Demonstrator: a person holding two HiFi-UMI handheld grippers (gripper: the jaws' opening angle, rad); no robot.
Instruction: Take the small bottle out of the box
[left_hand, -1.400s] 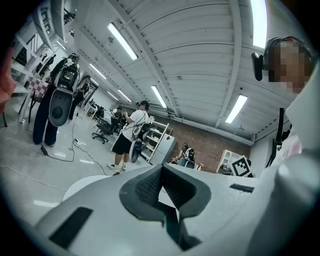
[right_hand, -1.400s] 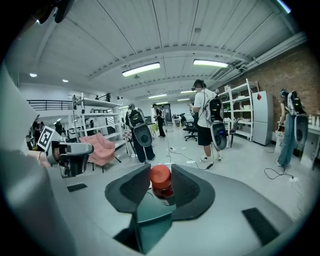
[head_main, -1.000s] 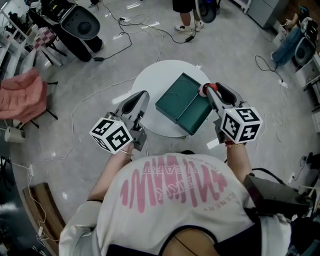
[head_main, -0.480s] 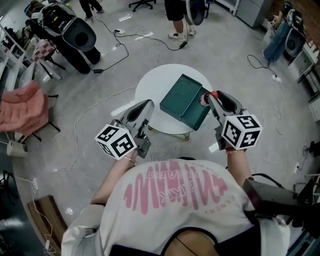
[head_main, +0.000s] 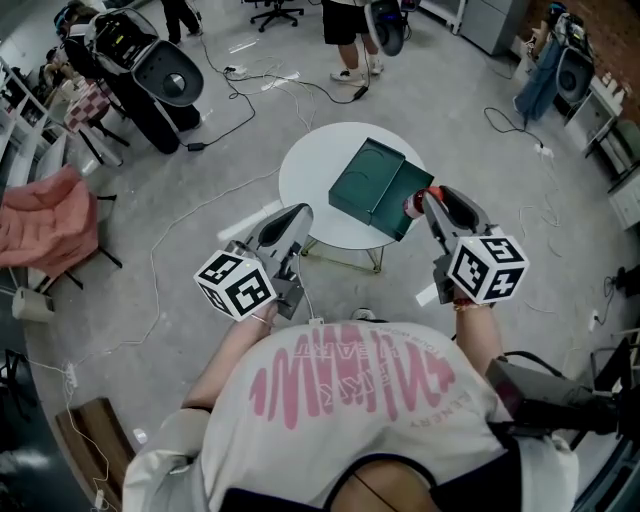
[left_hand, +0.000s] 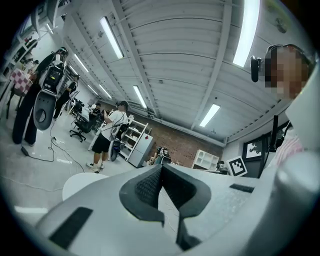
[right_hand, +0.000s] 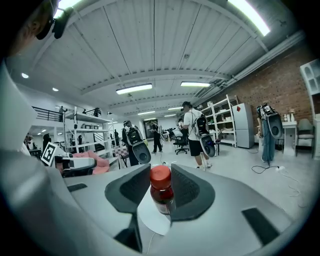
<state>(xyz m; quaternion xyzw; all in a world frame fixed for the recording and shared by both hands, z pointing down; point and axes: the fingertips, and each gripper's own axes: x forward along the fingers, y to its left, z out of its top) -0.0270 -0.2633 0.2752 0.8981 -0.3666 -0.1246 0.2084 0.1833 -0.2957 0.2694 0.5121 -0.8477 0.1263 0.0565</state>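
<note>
Just one bottle (right_hand: 161, 192), one box (head_main: 366, 184).

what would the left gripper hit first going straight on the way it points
Probably the green box on the round white table, but the left gripper may pass above it; height is unclear.

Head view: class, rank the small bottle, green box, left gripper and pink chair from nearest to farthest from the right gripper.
1. small bottle, between the right gripper's jaws.
2. green box, just to its left.
3. left gripper, further left.
4. pink chair, far left edge.
</note>
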